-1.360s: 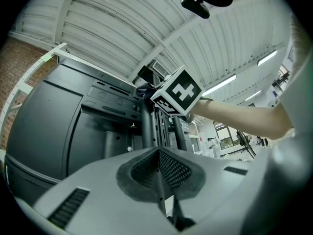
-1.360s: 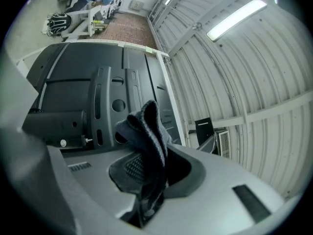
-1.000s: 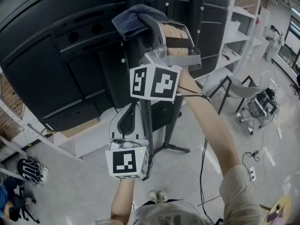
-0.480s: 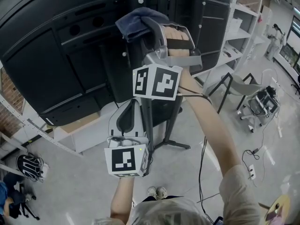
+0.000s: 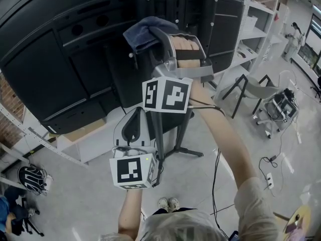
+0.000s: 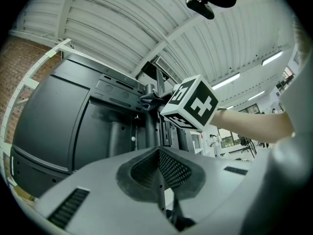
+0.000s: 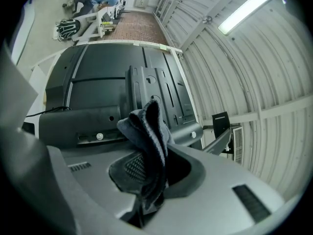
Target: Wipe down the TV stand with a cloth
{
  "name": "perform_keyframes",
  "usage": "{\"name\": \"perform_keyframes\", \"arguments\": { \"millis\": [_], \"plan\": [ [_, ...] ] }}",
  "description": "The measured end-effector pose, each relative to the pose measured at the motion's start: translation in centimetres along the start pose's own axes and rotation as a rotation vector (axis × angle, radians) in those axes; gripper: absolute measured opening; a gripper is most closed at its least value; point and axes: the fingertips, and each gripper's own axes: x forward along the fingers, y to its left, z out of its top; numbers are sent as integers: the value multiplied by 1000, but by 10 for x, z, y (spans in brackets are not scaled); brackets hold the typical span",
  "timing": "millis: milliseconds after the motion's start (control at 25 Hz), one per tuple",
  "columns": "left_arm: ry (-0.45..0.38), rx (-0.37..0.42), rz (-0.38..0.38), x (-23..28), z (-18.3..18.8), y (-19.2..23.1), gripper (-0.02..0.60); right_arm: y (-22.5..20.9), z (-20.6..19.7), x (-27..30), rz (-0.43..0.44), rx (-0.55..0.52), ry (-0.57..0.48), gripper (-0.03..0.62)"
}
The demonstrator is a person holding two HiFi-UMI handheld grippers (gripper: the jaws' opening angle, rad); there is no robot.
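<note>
Right gripper view: right tongs (image 7: 146,177) pinch cloth (image 7: 145,126) up at TV stand (image 7: 154,89), mid-wipe, next likely a stroke along it; left tongs (image 6: 159,175) closed, empty.

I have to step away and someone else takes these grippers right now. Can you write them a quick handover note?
Right gripper: shut on the cloth, raised against the upper part of the TV stand; actual contact can't be confirmed.
Left gripper: shut, empty, held lower beside the stand's pole.
Done: cloth is in hand and at the stand. How much has been wiped doesn't show.
Left: wipe the uprights, then the pole and base legs.
</note>
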Motion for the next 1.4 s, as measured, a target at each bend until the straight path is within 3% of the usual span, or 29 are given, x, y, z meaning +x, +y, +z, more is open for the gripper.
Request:
{"name": "perform_keyframes", "arguments": {
  "millis": [320,1400],
  "plan": [
    [14,-5,-4,-3,-6,1,15,12,-3,-7,4,26,13,58],
    [106,-39,15,-16,-62,4,15,138,-41,-58,160,32,64,58]
  ]
}}
